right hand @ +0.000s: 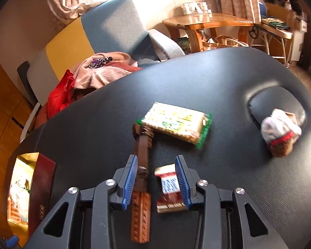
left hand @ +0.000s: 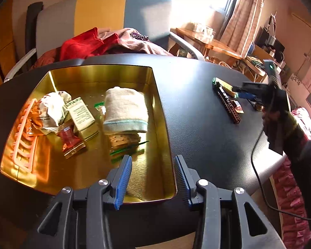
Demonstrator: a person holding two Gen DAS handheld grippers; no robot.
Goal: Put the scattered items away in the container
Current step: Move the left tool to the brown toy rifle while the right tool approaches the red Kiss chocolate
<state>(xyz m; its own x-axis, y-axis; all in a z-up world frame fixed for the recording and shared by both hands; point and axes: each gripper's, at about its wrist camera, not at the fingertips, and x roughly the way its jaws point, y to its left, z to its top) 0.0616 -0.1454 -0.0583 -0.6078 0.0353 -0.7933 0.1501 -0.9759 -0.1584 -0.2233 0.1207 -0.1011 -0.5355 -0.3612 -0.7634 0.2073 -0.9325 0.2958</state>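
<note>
My right gripper (right hand: 156, 179), jaws apart, straddles the small red-and-white packet (right hand: 169, 188) on the black desk (right hand: 217, 83); closing might also catch the brown studded strip (right hand: 142, 199) alongside. Left gripper (left hand: 153, 178) gapes over the gold tin (left hand: 163, 124).

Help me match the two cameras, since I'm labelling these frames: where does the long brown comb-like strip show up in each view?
Left wrist view: the brown strip lies far right on the black table, beside the green-edged snack pack, outside the gold tin.
Right wrist view: it runs up the lower centre, between the right gripper and its open jaws, its far end touching the snack pack.
Shared landmark: the snack pack.
</note>
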